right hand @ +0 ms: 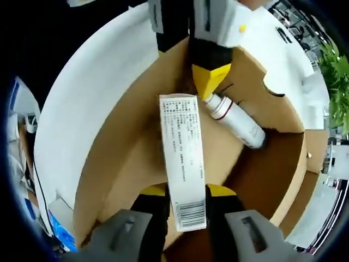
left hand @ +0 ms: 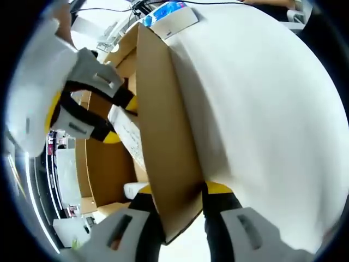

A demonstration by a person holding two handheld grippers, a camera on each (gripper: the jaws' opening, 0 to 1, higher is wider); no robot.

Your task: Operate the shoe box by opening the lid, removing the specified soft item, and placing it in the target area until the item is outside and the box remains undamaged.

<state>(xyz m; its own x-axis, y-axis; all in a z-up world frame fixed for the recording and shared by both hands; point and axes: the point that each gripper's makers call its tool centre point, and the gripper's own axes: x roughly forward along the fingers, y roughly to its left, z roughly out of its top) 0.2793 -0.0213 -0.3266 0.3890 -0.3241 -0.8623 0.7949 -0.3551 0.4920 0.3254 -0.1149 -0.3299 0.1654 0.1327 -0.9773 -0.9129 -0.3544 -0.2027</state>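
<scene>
Along the raised wall of the shoe box (left hand: 163,142), my left gripper (left hand: 177,199) comes up from the bottom of the left gripper view, its yellow-tipped jaws clenched on the brown cardboard edge, one jaw inside the box and one against its white outer face. On the far side of that wall my right gripper (left hand: 103,117) reaches down into the box, tilted, pinching a white printed item. From the right gripper view I see the open box (right hand: 125,142) from above, brown inside and white outside. My right gripper (right hand: 185,199) grips the long white labelled pack (right hand: 182,158) by its barcode end, and the pack stretches away over the box floor. Beyond it a small white tube (right hand: 237,120) lies slanted near the far wall, just beside the left gripper's (right hand: 210,76) yellow tip.
</scene>
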